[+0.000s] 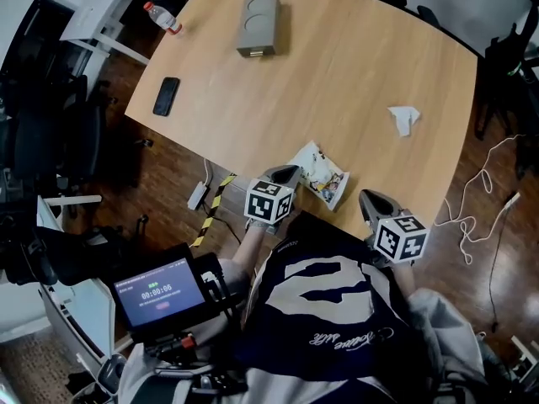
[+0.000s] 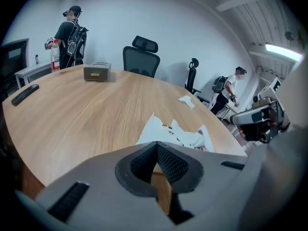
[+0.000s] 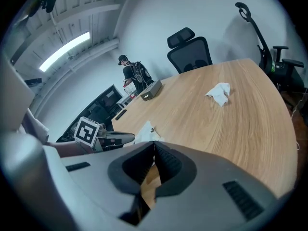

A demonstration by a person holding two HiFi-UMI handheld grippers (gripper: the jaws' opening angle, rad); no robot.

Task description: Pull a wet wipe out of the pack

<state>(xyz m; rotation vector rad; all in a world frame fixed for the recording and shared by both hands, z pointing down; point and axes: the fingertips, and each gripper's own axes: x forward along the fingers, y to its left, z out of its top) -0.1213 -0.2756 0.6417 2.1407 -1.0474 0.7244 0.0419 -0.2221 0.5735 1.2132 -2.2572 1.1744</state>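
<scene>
The wet wipe pack (image 1: 321,175) lies flat at the near edge of the wooden table (image 1: 337,66), white with colourful print. In the left gripper view the pack (image 2: 175,131) sits just beyond my shut jaws. My left gripper (image 1: 286,172) hovers at the pack's left end, shut, with nothing held. My right gripper (image 1: 369,198) is shut and empty too, at the table edge to the right of the pack. In the right gripper view the pack (image 3: 144,130) shows past the jaws, with the left gripper (image 3: 115,137) beside it.
A crumpled white wipe (image 1: 404,119) lies on the right of the table. A grey box (image 1: 258,23), a black phone (image 1: 166,96) and a bottle (image 1: 162,17) are toward the far left. Office chairs and people stand beyond the table.
</scene>
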